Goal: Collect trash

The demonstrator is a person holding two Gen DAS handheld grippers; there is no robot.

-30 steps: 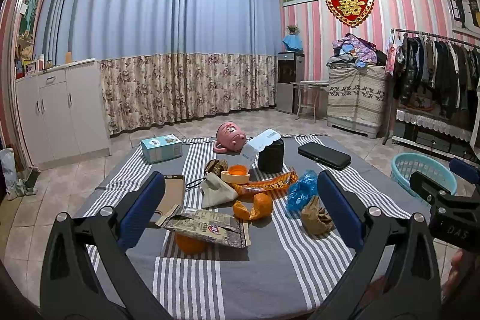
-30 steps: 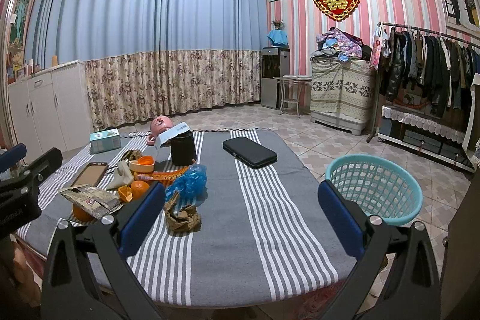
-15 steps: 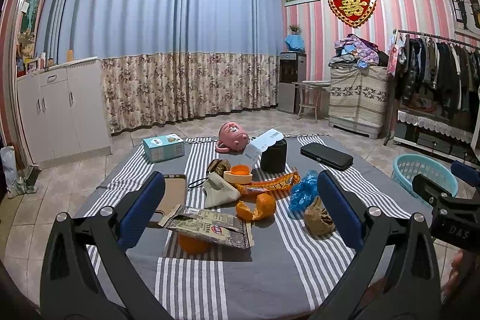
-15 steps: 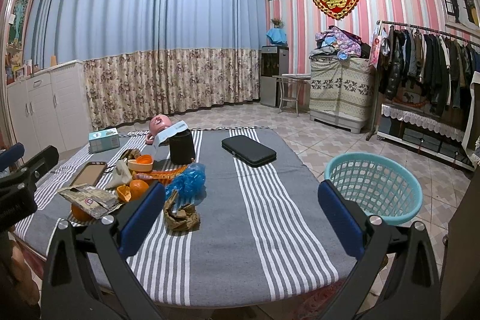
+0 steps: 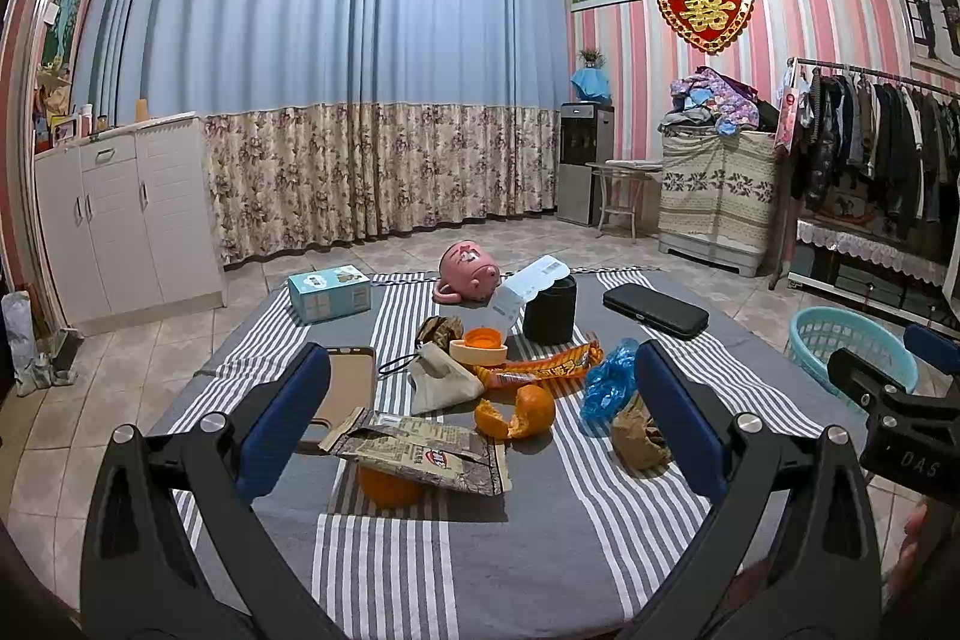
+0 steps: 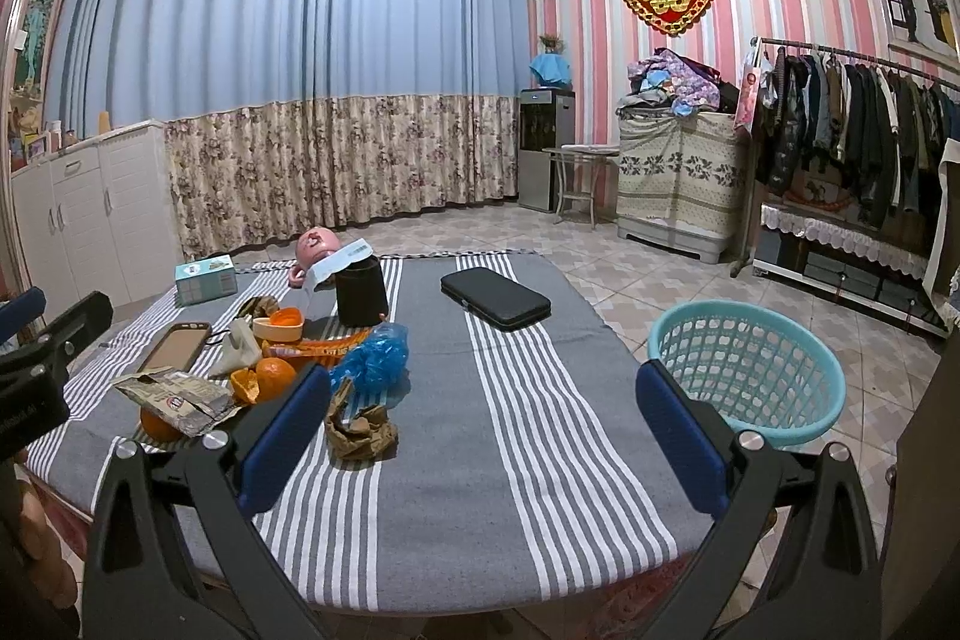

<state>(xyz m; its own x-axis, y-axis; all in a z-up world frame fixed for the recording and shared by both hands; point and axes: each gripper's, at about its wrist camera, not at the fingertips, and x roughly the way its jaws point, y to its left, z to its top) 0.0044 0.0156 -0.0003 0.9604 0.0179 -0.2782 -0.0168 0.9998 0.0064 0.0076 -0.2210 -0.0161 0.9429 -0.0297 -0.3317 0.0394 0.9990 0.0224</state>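
Trash lies in a cluster on the striped table cloth (image 5: pixel 540 532): a torn snack wrapper (image 5: pixel 420 454) over an orange (image 5: pixel 387 487), orange peel (image 5: pixel 516 415), a crumpled blue bag (image 5: pixel 606 379), a crumpled brown paper (image 5: pixel 639 436), an orange candy wrapper (image 5: pixel 540 367). My left gripper (image 5: pixel 480 412) hovers open just short of the wrapper and peel. My right gripper (image 6: pixel 480 430) hangs open over the table's near right part, the brown paper (image 6: pixel 360 427) by its left finger. A teal basket (image 6: pixel 744 370) stands off the table's right edge.
Also on the cloth: a phone case (image 5: pixel 342 388), a white pouch (image 5: pixel 441 382), a small bowl with an orange lid (image 5: pixel 480 346), a black cup with a paper slip (image 5: pixel 549 307), a pink piggy bank (image 5: pixel 468 271), a teal box (image 5: pixel 329 292), a black case (image 5: pixel 654 310).
Both views have shifted slightly; the table objects sit a touch closer and further right in the left wrist view. Nothing was grasped or moved.
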